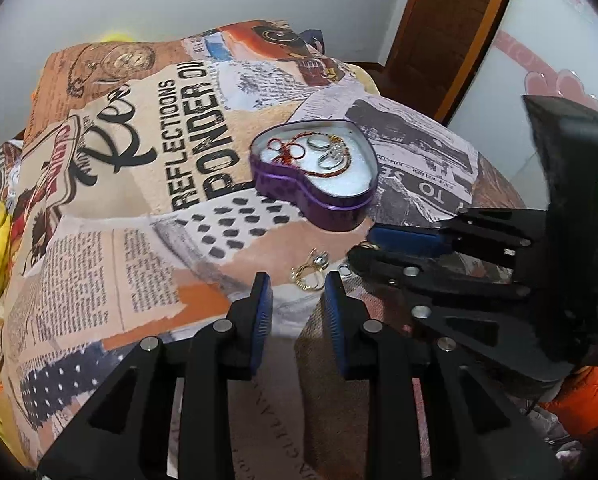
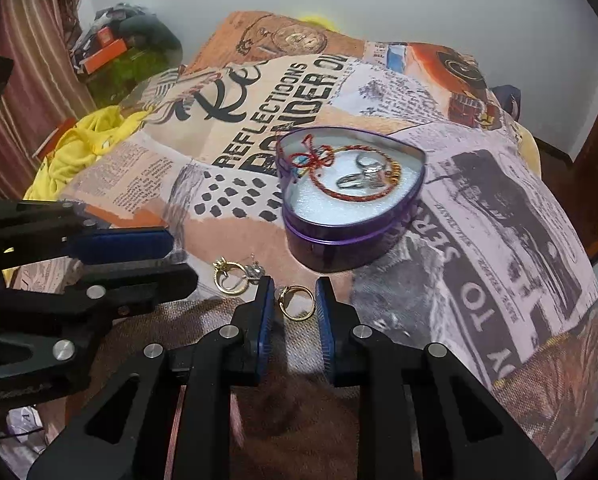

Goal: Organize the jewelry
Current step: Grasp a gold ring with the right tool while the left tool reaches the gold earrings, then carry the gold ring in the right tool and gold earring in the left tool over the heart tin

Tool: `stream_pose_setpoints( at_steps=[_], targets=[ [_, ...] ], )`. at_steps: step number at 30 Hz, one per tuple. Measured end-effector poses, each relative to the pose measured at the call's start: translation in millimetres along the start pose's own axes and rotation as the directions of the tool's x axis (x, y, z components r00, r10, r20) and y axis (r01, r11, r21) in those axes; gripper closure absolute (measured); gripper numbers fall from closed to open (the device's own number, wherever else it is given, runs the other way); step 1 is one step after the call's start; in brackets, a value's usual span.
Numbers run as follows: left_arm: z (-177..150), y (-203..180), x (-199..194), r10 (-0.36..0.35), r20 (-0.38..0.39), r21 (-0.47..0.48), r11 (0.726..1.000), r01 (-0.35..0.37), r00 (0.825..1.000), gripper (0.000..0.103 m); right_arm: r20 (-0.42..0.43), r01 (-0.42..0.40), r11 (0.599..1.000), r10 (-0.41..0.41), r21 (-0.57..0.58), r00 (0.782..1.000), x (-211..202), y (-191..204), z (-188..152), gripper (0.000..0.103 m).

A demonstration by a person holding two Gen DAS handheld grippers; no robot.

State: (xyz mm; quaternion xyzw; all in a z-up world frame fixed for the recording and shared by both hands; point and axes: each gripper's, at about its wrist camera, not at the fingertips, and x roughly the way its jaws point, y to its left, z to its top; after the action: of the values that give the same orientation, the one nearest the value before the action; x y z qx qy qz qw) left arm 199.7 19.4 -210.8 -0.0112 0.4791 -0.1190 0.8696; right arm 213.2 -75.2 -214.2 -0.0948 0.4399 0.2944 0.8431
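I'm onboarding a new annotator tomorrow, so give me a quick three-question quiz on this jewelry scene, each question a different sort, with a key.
1. True or false: the heart-shaped purple tin has its lid on.
2. Multiple choice: the gold ring between the fingers of the right gripper lies on A) the tin's white lining, B) the printed blanket, C) a wooden tray.
3. Fill in: the red cord bracelet lies inside the ____.

Key
1. False: the tin is open, with silver rings visible inside.
2. B: the ring rests on the blanket, near the ring cluster ahead of the left gripper.
3. Tin.
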Motion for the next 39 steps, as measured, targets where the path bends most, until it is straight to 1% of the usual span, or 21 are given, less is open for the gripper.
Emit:
stream_pose_setpoints(
  at_steps=[3, 6, 11, 13, 16, 17, 18, 20, 22, 25, 27, 31, 36, 39],
  targets=[
    [5.7, -4.7, 6.5, 0.001, -0.009, 0.013, 1.0, -0.001, 1.0, 0.076, 0.02, 0.005, 1.0, -0.006, 0.023, 1.0, -9.2, -8.0, -1.2, 0.084],
    [11.2, -8.9, 16.5, 0.025, -0.025, 0.033, 0.999, -0.024, 0.999, 0.075, 0.035, 0.006, 0.999, -0.007, 0.053, 0.999, -16.8, -19.2, -1.9, 0.084],
    [15.8, -11.0, 30.8, 0.027, -0.049, 0.043, 0.999, -0.025, 0.998, 0.075, 0.04, 0.012, 0.996, -0.015, 0.09, 0.999, -20.2, -33.7, -4.8, 0.084],
    [15.9, -12.6, 33.3, 0.028, -0.045, 0.053, 0.998, -0.025, 0.999, 0.075, 0.033, 0.014, 0.995, -0.018, 0.1, 0.999, -17.8, -37.5, -6.6, 0.084],
    [15.9, -14.6, 35.6, 0.058, -0.028, 0.072, 0.996, -0.055, 0.998, 0.076, 0.026, 0.01, 0.994, -0.013, 0.107, 1.0, -15.2, -39.6, -10.0, 0.084],
    [16.0, -14.3, 35.6, 0.054, -0.022, 0.072, 0.996, -0.052, 0.998, 0.079, 0.027, 0.01, 0.994, -0.013, 0.107, 1.0, -16.0, -39.3, -10.9, 0.084],
    [15.9, -14.8, 35.4, 0.046, -0.019, 0.074, 0.996, -0.045, 0.999, 0.086, 0.029, 0.011, 0.994, -0.014, 0.106, 0.999, -16.6, -39.1, -11.0, 0.084],
    [15.7, -17.6, 35.6, 0.029, -0.024, 0.088, 0.996, -0.026, 0.999, 0.091, 0.03, 0.004, 0.995, -0.007, 0.104, 1.0, -17.2, -37.6, -10.9, 0.084],
    [15.1, -22.1, 36.6, 0.025, -0.024, 0.108, 0.994, -0.022, 0.999, 0.092, 0.029, 0.003, 0.995, -0.006, 0.1, 1.0, -17.3, -36.4, -10.7, 0.084],
    [12.1, -28.4, 38.9, 0.039, -0.029, 0.142, 0.989, -0.035, 0.999, 0.093, 0.029, 0.0, 0.995, -0.003, 0.1, 1.0, -17.1, -36.3, -11.1, 0.084],
    [11.8, -29.4, 38.8, 0.039, -0.031, 0.146, 0.989, -0.034, 0.999, 0.095, 0.029, -0.002, 0.995, -0.001, 0.101, 1.0, -17.7, -36.0, -11.3, 0.084],
    [12.2, -26.1, 32.3, 0.034, -0.024, 0.122, 0.992, -0.031, 0.999, 0.095, 0.033, -0.003, 0.995, 0.0, 0.098, 0.999, -21.4, -34.5, -11.2, 0.084],
    [15.7, -18.9, -1.7, -0.017, 0.046, 0.074, 0.997, 0.014, 0.999, 0.095, 0.051, -0.001, 0.996, -0.003, 0.094, 0.999, -29.5, -32.5, -8.3, 0.084],
    [18.9, -14.1, -22.7, -0.032, 0.085, 0.055, 0.998, 0.027, 0.996, 0.095, 0.064, 0.0, 0.996, -0.006, 0.093, 0.998, -34.5, -31.8, -6.0, 0.084]
  ],
)
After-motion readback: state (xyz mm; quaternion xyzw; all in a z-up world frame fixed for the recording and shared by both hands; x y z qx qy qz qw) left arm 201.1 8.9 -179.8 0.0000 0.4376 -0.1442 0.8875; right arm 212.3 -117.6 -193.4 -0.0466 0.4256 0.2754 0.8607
